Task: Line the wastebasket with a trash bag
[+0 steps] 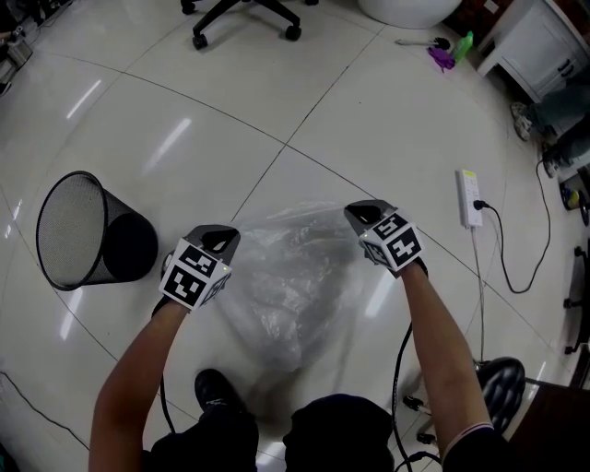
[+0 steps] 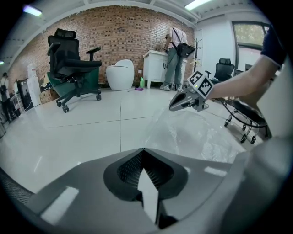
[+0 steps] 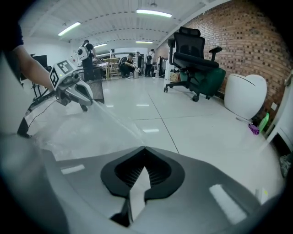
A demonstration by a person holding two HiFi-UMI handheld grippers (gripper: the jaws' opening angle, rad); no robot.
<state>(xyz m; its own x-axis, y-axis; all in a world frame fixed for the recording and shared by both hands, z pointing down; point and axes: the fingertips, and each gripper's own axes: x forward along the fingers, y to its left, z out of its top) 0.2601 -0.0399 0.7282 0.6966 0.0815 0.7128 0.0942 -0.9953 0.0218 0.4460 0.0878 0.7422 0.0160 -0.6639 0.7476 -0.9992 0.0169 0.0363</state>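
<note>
At the near edge of the white tiled floor (image 1: 387, 120), beside the person's dark shoe (image 1: 214, 387): one clear trash bag (image 1: 295, 286), crumpled, hanging slack between two grippers. Left hand-held gripper (image 1: 224, 240): jaws closed, with a strip of the bag's film pinched between them at its left edge. Right hand-held gripper (image 1: 365, 216): jaws closed in the same way on the film at the bag's right edge. Left of the left gripper, apart from the bag: one black mesh wastebasket (image 1: 129, 244), lying on its side on the tiles with its open mouth towards the camera. Right of the right gripper: one white power strip (image 1: 469, 198) with a black cord plugged in. Farthest: the wheeled base of an office chair (image 1: 244, 14), a green bottle (image 1: 463, 44) and a white cabinet (image 1: 539, 41).
</note>
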